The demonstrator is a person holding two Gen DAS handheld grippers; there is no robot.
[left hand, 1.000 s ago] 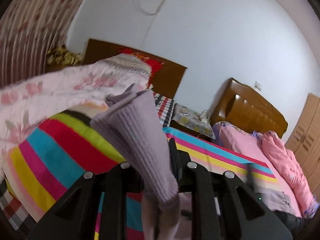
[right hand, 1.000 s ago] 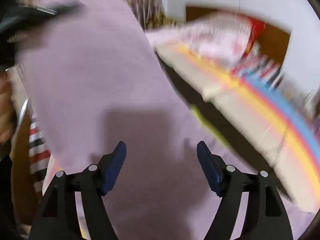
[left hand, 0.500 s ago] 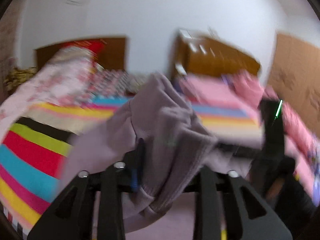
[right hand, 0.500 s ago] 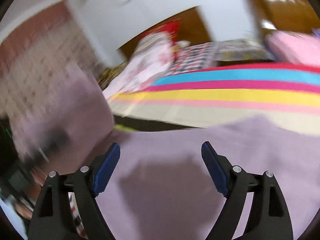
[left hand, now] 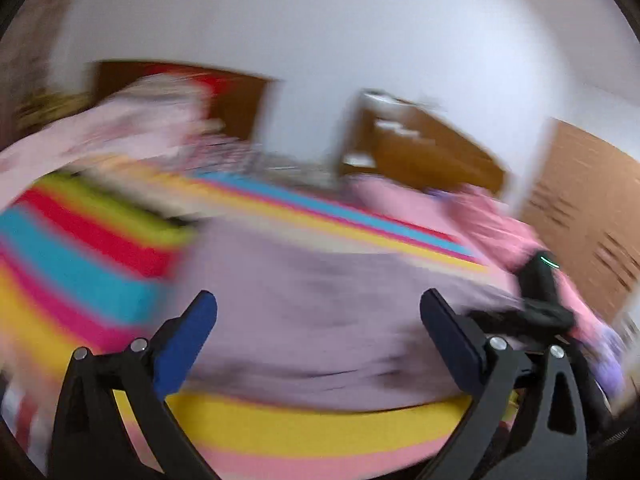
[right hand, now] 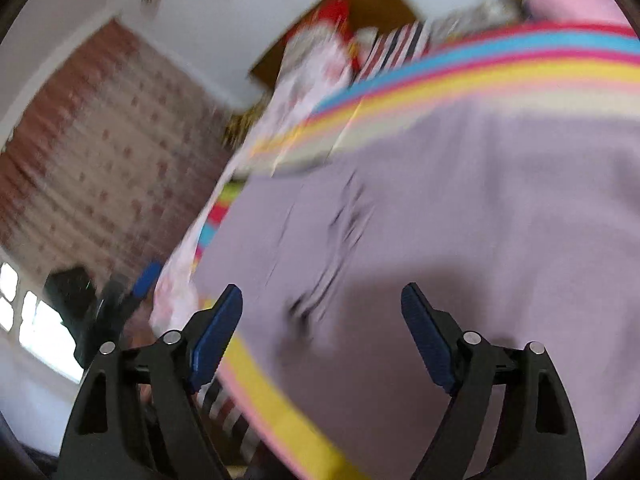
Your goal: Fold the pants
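The lilac pants (left hand: 320,312) lie spread on the rainbow-striped bedspread (left hand: 80,264); they also show in the right wrist view (right hand: 460,240). Both views are motion-blurred. My left gripper (left hand: 318,332) is open and empty, just above the near edge of the pants. My right gripper (right hand: 322,328) is open and empty over the pants near their left edge. The right gripper's body shows in the left wrist view (left hand: 540,300), at the pants' right side. The left gripper shows at the left of the right wrist view (right hand: 116,300).
A pink floral quilt (left hand: 112,132) is piled at the bed's far left. Wooden headboards (left hand: 432,152) stand against the white wall. A second bed with pink bedding (left hand: 500,224) is on the right. A patterned curtain (right hand: 92,152) hangs to the left.
My left gripper has let go of the pants and opened. The pants dropped from hanging in the air to lying on the bedspread. The right gripper stayed open and swung over them.
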